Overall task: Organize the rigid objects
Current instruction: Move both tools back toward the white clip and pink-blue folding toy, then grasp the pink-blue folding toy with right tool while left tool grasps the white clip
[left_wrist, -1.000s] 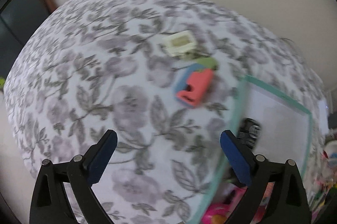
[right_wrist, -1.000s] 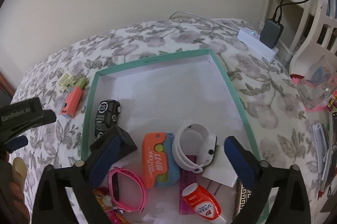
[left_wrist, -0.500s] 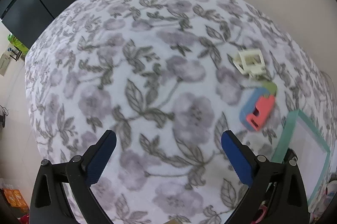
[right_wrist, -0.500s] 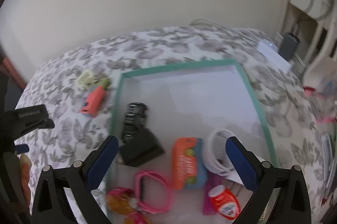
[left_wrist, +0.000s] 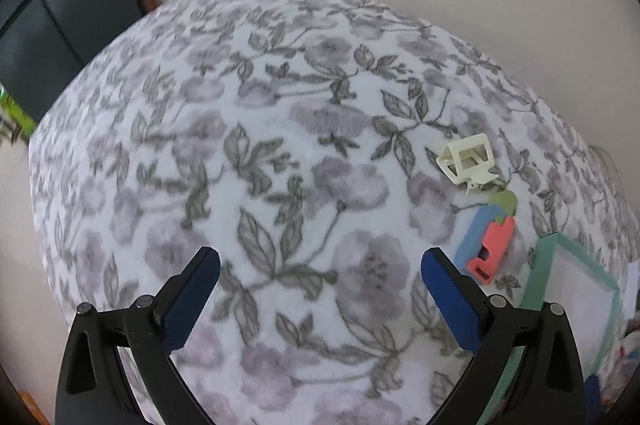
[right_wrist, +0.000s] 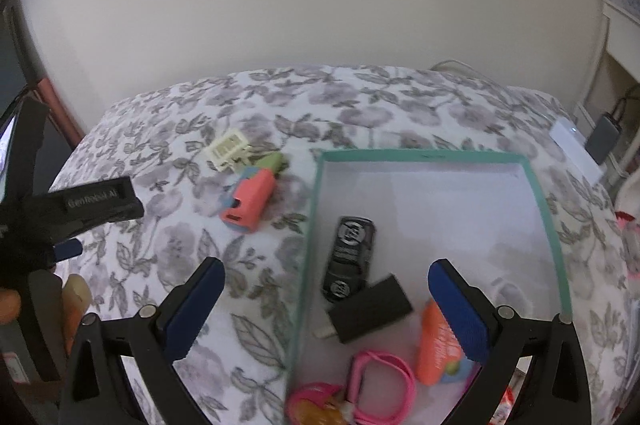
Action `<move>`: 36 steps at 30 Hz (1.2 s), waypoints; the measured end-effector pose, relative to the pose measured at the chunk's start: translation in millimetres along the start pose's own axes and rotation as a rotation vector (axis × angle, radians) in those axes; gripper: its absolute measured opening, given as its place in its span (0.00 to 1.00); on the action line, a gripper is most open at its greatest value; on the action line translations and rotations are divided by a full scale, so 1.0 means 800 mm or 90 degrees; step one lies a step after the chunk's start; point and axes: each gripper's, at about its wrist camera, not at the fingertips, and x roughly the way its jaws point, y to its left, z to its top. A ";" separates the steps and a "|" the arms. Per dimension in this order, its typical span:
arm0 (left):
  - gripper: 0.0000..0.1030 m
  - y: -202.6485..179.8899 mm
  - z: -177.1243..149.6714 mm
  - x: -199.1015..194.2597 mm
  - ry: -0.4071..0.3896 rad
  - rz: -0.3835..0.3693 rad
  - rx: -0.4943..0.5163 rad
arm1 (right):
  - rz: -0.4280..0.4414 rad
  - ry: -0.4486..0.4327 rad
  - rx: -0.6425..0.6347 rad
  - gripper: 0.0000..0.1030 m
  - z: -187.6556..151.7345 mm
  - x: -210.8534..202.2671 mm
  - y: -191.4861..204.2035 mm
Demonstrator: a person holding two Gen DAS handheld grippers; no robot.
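On the floral blanket lie a cream plastic clip [left_wrist: 466, 161] [right_wrist: 229, 149] and, just beside it, a coral, blue and green gadget [left_wrist: 491, 239] [right_wrist: 251, 197]. Both lie left of the teal-rimmed white tray [right_wrist: 316, 209] [left_wrist: 538, 265]. Inside the tray are a black toy car [right_wrist: 351, 257], a black plug adapter [right_wrist: 370, 309], an orange and blue gadget [right_wrist: 438, 343] and a pink watch band [right_wrist: 380, 385]. My left gripper [left_wrist: 320, 271] hangs open over bare blanket, left of the two loose items. My right gripper [right_wrist: 326, 283] is open above the tray's near left edge.
In the right wrist view the left gripper's black body [right_wrist: 80, 209] and a hand [right_wrist: 8, 301] show at the left edge. A white power strip with a dark charger [right_wrist: 604, 141] sits beyond the blanket at far right. A dark door [left_wrist: 48, 25] stands at the back left.
The right gripper has swung left and pulled back, so the tray now sits to the right of centre. The left gripper has turned, bringing the clip and coral gadget closer at its right.
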 end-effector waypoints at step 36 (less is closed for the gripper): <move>0.98 -0.023 0.077 0.056 -0.100 -0.162 0.172 | 0.009 0.123 -0.033 0.59 0.061 0.172 0.085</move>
